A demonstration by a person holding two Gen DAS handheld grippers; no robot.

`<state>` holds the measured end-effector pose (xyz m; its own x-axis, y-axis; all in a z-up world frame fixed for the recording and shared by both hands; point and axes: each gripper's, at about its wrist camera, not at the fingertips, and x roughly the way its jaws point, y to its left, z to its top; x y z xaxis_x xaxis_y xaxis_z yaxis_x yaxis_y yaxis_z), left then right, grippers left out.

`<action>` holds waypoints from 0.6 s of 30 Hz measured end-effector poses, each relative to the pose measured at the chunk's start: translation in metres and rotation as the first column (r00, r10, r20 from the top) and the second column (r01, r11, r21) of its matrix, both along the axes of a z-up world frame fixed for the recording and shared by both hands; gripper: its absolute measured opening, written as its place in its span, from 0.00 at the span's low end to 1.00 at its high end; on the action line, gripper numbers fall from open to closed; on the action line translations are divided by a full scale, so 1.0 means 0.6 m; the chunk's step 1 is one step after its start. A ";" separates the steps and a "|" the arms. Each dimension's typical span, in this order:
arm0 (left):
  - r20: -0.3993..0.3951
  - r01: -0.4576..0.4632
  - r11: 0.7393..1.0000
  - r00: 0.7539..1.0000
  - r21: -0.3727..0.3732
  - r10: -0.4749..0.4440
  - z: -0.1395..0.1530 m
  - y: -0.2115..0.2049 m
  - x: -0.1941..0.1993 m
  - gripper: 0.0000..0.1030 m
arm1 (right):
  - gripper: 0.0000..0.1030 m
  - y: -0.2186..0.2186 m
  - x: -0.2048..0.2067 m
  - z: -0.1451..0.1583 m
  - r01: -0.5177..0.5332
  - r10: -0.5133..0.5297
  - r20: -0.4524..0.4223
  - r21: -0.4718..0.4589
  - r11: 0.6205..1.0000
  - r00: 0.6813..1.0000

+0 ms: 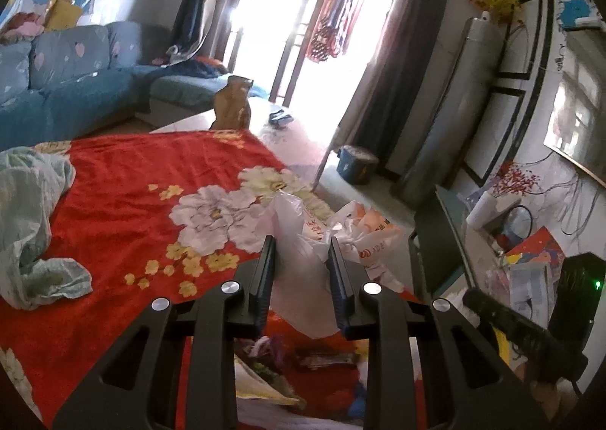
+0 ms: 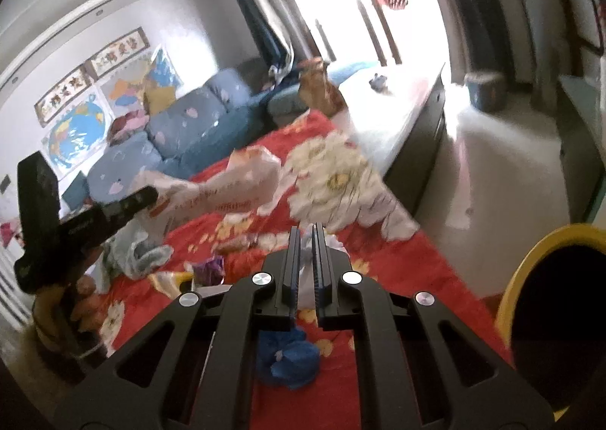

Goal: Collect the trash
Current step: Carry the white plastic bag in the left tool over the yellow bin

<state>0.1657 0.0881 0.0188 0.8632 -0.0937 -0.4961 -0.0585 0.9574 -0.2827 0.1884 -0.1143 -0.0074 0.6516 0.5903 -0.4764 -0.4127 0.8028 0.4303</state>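
Note:
A white plastic bag with orange print (image 1: 303, 225) stands crumpled on the red flowered cloth (image 1: 125, 180). My left gripper (image 1: 301, 240) is shut on the bag's bunched top. In the right wrist view the same bag (image 2: 227, 183) hangs from the left gripper (image 2: 113, 210) above the cloth. My right gripper (image 2: 306, 231) has its jaws almost together, pinching a thin scrap of white plastic (image 2: 307, 267). Loose trash lies below: a blue crumpled wad (image 2: 288, 358), a purple wrapper (image 2: 208, 267) and a yellow packet (image 1: 257, 380).
A light green cloth (image 1: 34, 221) lies bunched at the left. An orange cat (image 1: 233, 104) sits on the far end of the table. A yellow-rimmed dark bin (image 2: 526, 259) stands at the right, and a blue bucket (image 1: 356, 164) is on the floor. A blue sofa (image 1: 75, 81) lines the wall.

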 end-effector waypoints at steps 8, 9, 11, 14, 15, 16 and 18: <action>0.030 0.035 0.999 0.999 -0.009 -0.034 0.019 -0.030 -0.017 0.25 | 0.03 -0.041 -0.001 0.028 0.078 -0.075 0.069 -0.041 0.996 0.995; 0.030 0.042 0.999 0.999 -0.010 -0.042 0.020 -0.035 -0.019 0.25 | 0.03 -0.049 -0.001 0.030 0.089 -0.085 0.072 -0.046 0.995 0.994; 0.031 0.056 0.998 0.998 -0.005 -0.056 0.022 -0.047 -0.021 0.24 | 0.03 -0.065 -0.003 0.032 0.109 -0.104 0.079 -0.058 0.992 0.991; 0.028 0.081 0.997 0.996 0.001 -0.081 0.024 -0.066 -0.022 0.24 | 0.03 -0.085 -0.008 0.034 0.138 -0.130 0.089 -0.080 0.987 0.987; 0.027 0.091 0.996 0.995 0.005 -0.091 0.024 -0.074 -0.022 0.24 | 0.03 -0.093 -0.010 0.033 0.147 -0.140 0.090 -0.081 0.986 0.986; 0.027 0.099 0.995 0.995 0.008 -0.099 0.024 -0.081 -0.023 0.24 | 0.03 -0.103 -0.010 0.032 0.160 -0.153 0.089 -0.083 0.984 0.984; 0.025 0.115 0.993 0.993 0.012 -0.115 0.023 -0.096 -0.024 0.24 | 0.03 -0.120 -0.010 0.031 0.182 -0.174 0.087 -0.090 0.979 0.981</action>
